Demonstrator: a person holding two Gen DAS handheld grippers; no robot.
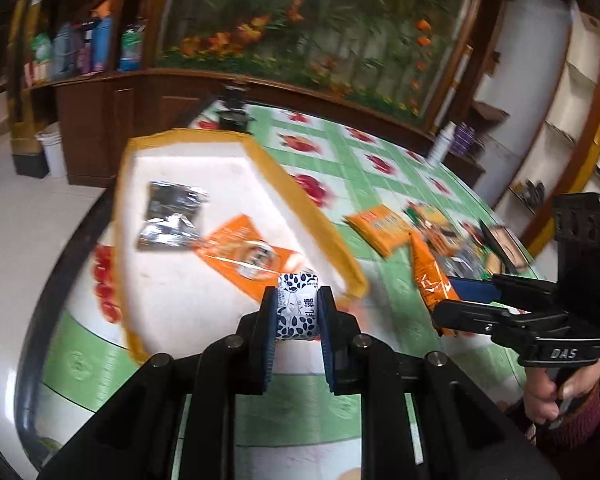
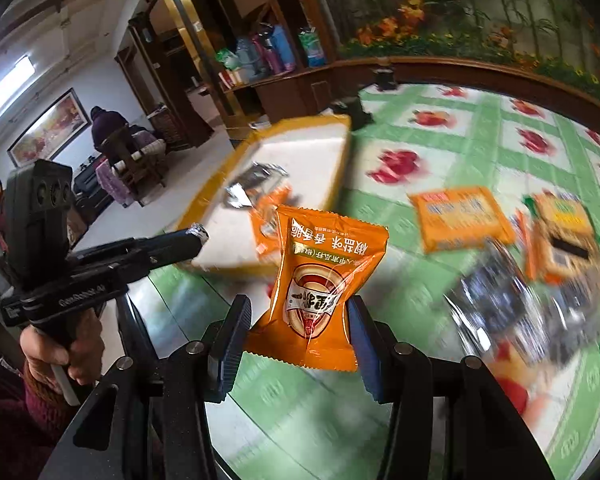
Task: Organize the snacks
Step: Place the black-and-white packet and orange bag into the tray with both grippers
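My left gripper [image 1: 298,312] is shut on a small white sweet with a navy leaf pattern [image 1: 296,292], held over the near corner of a white tray with a yellow rim [image 1: 204,134]. A silver packet [image 1: 172,216] and an orange packet [image 1: 244,256] lie in the tray. My right gripper [image 2: 300,320] is shut on an orange snack packet [image 2: 324,276], lifted clear of the table. In the left wrist view that packet [image 1: 430,276] hangs from the right gripper [image 1: 448,300] beside the tray. In the right wrist view the left gripper [image 2: 196,236] points at the tray [image 2: 300,122].
A loose pile of snacks lies on the green checked tablecloth right of the tray: a flat orange pack [image 2: 460,216], dark shiny packets [image 2: 520,304] and others. A white bottle [image 1: 440,144] and a black object [image 1: 232,116] stand at the far edge. People sit far left [image 2: 108,124].
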